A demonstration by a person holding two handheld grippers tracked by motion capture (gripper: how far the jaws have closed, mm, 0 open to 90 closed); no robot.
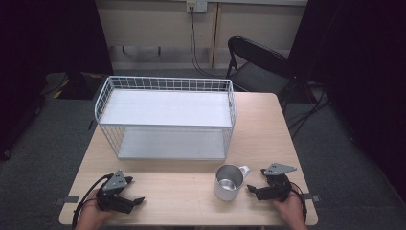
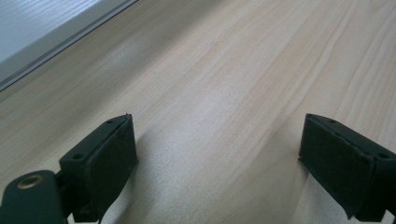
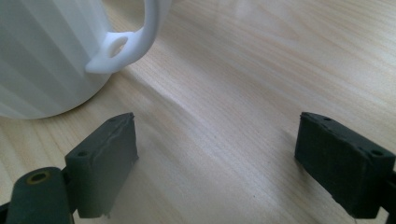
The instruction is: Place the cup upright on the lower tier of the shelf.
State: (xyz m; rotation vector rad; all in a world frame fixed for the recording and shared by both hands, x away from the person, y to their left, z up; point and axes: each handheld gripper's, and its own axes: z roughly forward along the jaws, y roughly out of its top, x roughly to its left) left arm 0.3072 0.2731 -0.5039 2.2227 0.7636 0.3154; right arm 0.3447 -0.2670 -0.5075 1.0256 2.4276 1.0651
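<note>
Right now your right claw [image 1: 252,190] sits low at the lower right of the high view, its jaws spread wide with nothing between them, pointing toward the shiny metal mug with a white looped handle [image 1: 229,182]. That mug stands upright on the pale wooden worktop [image 1: 182,191], just below centre-right of the high view, in front of the white wire two-tier rack [image 1: 165,117] and apart from it. Its handle [image 1: 244,169] points toward the upper right, close to your right claw but not touching it. In the right gripper view the mug's body [image 3: 46,56] takes up the upper left corner, the handle [image 3: 135,42] curls out beside it, and both pads rest clear of it over bare wood.

Your left claw [image 1: 136,201] lies at the lower left of the high view, also released; in the left gripper view its pads [image 2: 112,158] stand wide apart over empty wood.

Judging by its look, the mug is rigid, hollow and probably light, so it should lift easily but may tip or skid if nudged sideways. The smooth wall looks slippery and too broad for a secure pinch. You would likely do better to close on the handle's loop or pinch the rim wall, one pad inside and one outside, keeping it upright.
</note>
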